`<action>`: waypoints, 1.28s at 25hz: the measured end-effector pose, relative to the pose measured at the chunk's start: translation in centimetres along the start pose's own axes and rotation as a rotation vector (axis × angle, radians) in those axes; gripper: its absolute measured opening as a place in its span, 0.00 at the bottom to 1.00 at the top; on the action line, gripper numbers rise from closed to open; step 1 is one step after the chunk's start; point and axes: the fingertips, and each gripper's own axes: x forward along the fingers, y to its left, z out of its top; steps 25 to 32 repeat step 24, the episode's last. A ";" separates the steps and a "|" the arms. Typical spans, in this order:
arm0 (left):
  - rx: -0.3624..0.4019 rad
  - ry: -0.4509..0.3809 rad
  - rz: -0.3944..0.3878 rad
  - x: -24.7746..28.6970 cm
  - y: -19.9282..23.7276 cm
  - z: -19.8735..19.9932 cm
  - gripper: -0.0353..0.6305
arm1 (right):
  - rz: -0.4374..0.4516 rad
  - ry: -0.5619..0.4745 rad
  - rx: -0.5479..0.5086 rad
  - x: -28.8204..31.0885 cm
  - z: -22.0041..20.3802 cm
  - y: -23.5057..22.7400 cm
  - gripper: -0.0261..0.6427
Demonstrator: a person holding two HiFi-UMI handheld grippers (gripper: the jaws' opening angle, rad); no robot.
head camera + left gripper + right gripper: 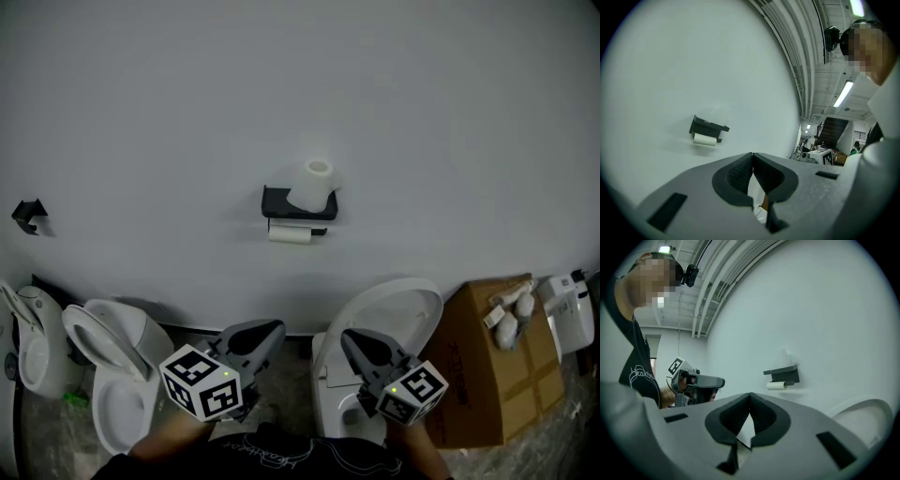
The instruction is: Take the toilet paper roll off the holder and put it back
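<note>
Both pointing level, left gripper [275,326] fingers [740,171] closed empty, right gripper [348,336] fingers [761,416] closed empty

Head view: camera above the person, facing forward and steeply down onto the white wall [422,141]; holder [298,206] at centre, well off; left tongs [272,330] and right tongs [349,337] close at the lower edge. Left gripper view: camera rides the left tongs and looks along their jaws at the wall; holder left of centre, distant. Right gripper view: likewise on the right tongs; holder right of centre, left tongs at its left. All three views share wall and holder.
</note>
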 end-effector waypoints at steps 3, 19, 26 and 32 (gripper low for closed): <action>0.004 0.008 0.003 -0.7 -1.0 -0.6 0.06 | 0.005 -0.011 -0.007 -1.0 0.2 0.8 0.04; -0.001 0.021 -0.007 -1.6 -4.5 -2.6 0.06 | -0.002 -0.021 0.017 -4.8 0.0 2.5 0.04; -0.003 0.023 -0.011 -2.1 -5.1 -2.9 0.06 | -0.004 -0.022 0.012 -5.4 -0.1 3.0 0.04; -0.003 0.023 -0.011 -2.1 -5.1 -2.9 0.06 | -0.004 -0.022 0.012 -5.4 -0.1 3.0 0.04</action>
